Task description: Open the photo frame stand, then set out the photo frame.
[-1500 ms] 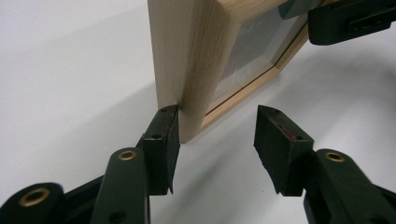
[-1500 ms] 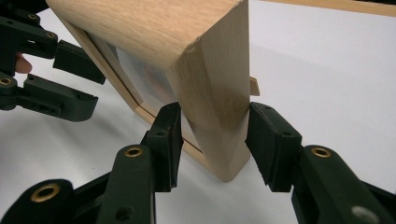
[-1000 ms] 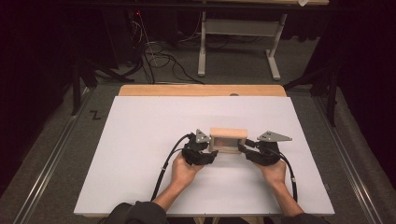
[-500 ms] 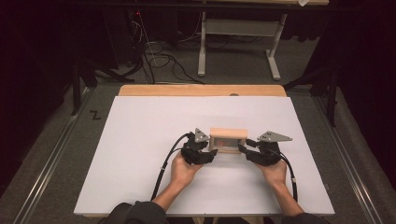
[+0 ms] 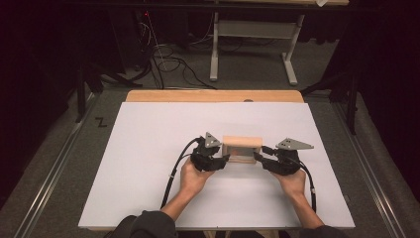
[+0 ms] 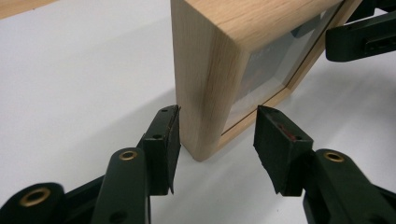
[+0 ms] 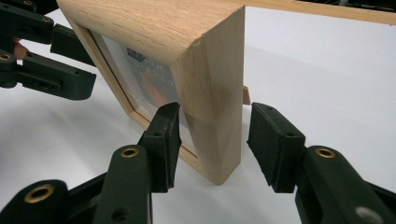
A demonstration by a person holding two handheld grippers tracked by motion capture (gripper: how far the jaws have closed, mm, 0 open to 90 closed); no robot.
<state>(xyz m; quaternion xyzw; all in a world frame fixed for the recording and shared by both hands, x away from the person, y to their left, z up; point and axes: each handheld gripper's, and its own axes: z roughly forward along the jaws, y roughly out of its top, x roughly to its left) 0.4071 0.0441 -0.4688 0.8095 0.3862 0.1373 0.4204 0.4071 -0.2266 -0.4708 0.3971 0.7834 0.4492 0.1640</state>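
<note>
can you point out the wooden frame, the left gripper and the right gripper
frame (image 5: 241,143): high view, its top edge
left gripper (image 5: 225,159): high view, between its jaw tips
right gripper (image 5: 257,157): high view, between its jaw tips

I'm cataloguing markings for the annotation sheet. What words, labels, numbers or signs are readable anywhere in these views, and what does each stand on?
"Z": a dark mark like that letter on the grey floor, left of the table in the high view.
Picture behind the glass of the wooden frame: dark and orange shapes, too blurred to read any text.
Left tool and right tool: no lettering visible.
</note>
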